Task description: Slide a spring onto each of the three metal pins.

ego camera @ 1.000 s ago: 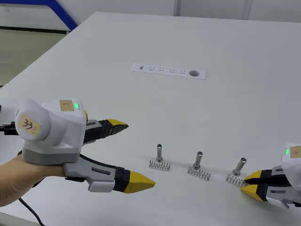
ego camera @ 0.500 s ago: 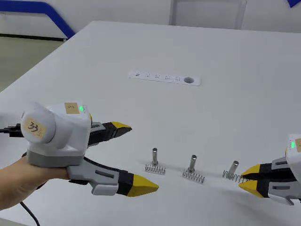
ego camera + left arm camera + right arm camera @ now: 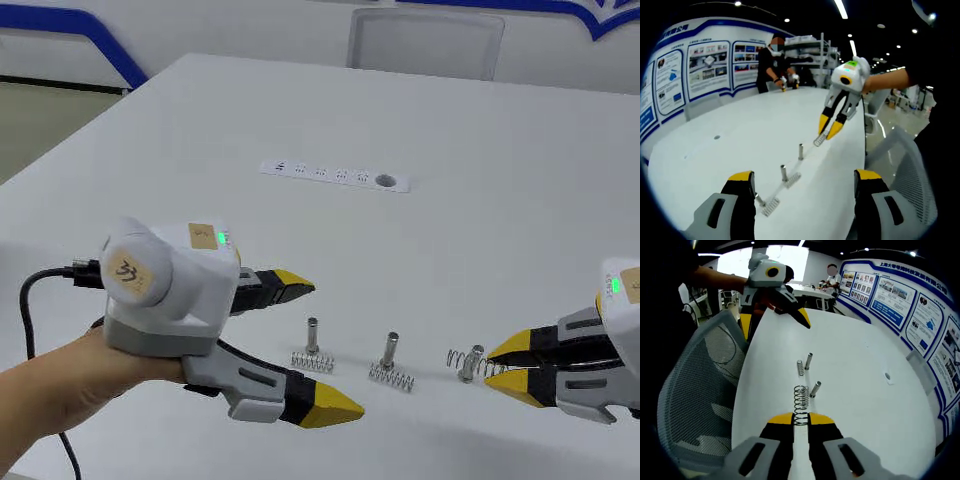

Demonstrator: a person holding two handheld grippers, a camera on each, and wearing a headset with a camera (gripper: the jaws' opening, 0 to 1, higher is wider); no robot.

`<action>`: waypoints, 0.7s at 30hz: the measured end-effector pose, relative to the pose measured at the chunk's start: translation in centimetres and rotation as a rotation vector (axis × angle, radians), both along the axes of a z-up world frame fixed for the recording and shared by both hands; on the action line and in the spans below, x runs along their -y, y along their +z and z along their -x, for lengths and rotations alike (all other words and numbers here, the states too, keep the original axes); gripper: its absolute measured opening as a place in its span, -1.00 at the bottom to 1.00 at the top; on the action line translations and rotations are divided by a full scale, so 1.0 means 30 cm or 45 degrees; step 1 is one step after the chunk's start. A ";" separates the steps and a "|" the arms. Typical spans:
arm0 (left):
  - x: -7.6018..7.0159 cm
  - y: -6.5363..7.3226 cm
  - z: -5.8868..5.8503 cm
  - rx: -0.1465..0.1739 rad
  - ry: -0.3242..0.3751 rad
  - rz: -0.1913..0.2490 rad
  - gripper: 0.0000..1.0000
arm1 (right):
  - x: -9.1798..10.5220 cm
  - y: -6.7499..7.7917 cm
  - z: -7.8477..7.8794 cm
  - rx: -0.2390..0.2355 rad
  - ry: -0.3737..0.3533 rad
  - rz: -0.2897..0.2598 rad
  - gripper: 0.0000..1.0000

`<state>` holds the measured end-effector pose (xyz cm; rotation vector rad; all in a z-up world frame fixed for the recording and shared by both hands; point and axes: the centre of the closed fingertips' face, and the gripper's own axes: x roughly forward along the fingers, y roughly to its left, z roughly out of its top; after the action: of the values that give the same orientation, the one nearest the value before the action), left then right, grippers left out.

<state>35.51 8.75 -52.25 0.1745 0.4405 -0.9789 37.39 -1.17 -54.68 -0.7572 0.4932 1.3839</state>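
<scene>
Three metal pins stand in a row on the white table (image 3: 450, 230): left pin (image 3: 312, 333), middle pin (image 3: 390, 348), right pin (image 3: 467, 366). A spring (image 3: 312, 361) lies by the left pin and another spring (image 3: 391, 377) by the middle one. My right gripper (image 3: 508, 365) is shut on the end of a third spring (image 3: 461, 356), held level off the table, its free end beside the right pin's top. The right gripper view has that held spring (image 3: 801, 400) running out from the right gripper (image 3: 801, 419) next to a pin (image 3: 815, 389). My left gripper (image 3: 318, 345) hangs open in front of the left pin.
A white power strip (image 3: 323, 175) lies mid-table and a chair (image 3: 425, 40) stands at the far edge. A mesh chair (image 3: 700, 385) sits close to the near table edge. People (image 3: 771, 65) stand at the far end of the table.
The right gripper has picked the right-hand spring up off the table and moved it left, level with the right pin's top. The left gripper stays open; the head camera shifted.
</scene>
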 end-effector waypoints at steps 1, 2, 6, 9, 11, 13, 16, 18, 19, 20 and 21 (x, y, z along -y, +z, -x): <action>0.012 0.001 0.000 0.002 -0.008 0.003 0.66 | -0.007 0.007 0.007 0.006 0.010 0.001 -0.79; 0.023 0.003 0.001 0.003 -0.016 0.007 0.65 | -0.014 0.015 0.014 0.010 0.020 -0.001 -0.79; 0.075 0.018 0.000 -0.001 -0.046 0.025 0.55 | -0.054 0.049 0.047 0.023 0.064 -0.022 -0.79; 0.098 0.030 -0.004 0.022 -0.062 0.030 0.48 | -0.071 0.054 0.063 0.048 0.114 -0.002 -0.79; 0.110 0.028 -0.002 0.017 -0.077 0.024 0.46 | -0.078 0.055 0.067 0.057 0.128 0.005 -0.79; 0.119 0.022 0.004 0.017 -0.092 0.014 0.40 | -0.086 0.063 0.076 0.048 0.146 -0.002 -0.79; 0.127 0.015 0.014 0.002 -0.102 0.014 0.32 | -0.099 0.072 0.086 0.049 0.168 -0.002 -0.79; 0.137 0.013 0.022 0.002 -0.110 0.017 0.24 | -0.111 0.077 0.092 0.050 0.181 -0.001 -0.79; 0.141 0.013 0.024 0.006 -0.113 0.017 0.20 | -0.115 0.079 0.094 0.050 0.184 -0.001 -0.79; 0.145 0.015 0.027 0.007 -0.115 0.021 0.17 | -0.122 0.082 0.098 0.056 0.197 -0.002 -0.79; 0.147 0.015 0.029 0.006 -0.116 0.023 0.14 | -0.126 0.083 0.101 0.056 0.203 0.000 -0.79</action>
<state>34.65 4.33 -51.80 0.1820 0.4218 -1.0715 34.36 2.60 -52.20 -0.8398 0.4050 1.5111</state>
